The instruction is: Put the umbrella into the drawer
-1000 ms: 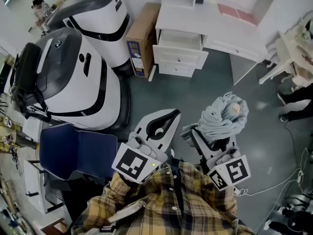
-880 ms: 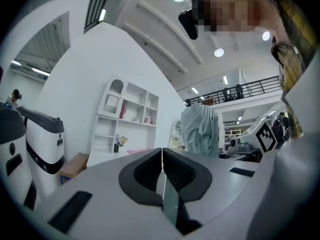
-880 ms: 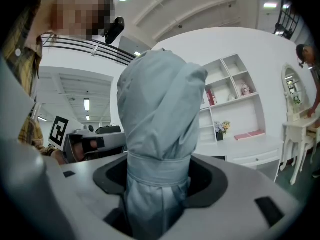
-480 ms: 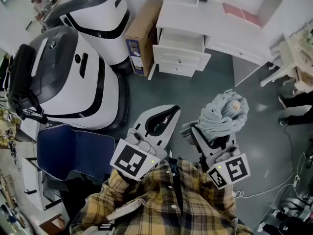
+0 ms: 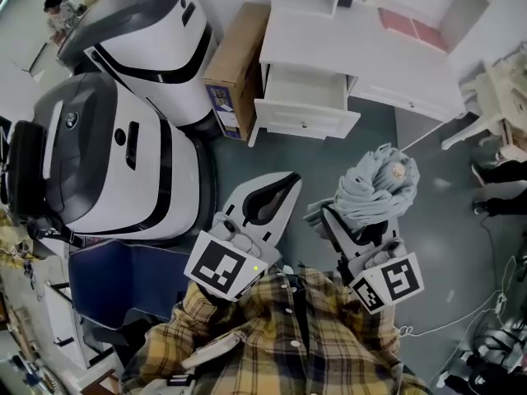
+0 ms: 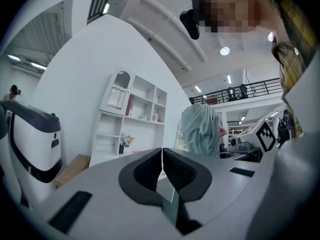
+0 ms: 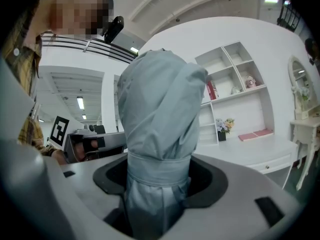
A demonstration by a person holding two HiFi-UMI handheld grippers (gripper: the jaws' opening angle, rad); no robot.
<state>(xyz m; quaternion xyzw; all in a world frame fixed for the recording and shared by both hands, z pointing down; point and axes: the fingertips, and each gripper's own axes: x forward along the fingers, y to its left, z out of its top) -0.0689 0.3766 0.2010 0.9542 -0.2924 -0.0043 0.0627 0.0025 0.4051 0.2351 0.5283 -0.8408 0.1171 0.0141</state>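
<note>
Right gripper (image 5: 354, 219) jaws pinch the folded umbrella (image 5: 375, 189) upright, ready to carry to the far open drawer (image 5: 305, 120); left gripper (image 5: 284, 186) jaws pressed together, empty.

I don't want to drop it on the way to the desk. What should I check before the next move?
1. Umbrella gripped: ok, the right gripper is shut on it.
2. Left gripper free: ok, shut with nothing between its jaws.
3. Drawer open: ok, pulled out of the desk.
4. Room in drawer: cannot tell; the part of the inside that shows looks bare.
5. Way to drawer: ok, only floor lies between; the box stands aside, left of the desk.
6. Umbrella fits drawer: cannot tell.
</note>
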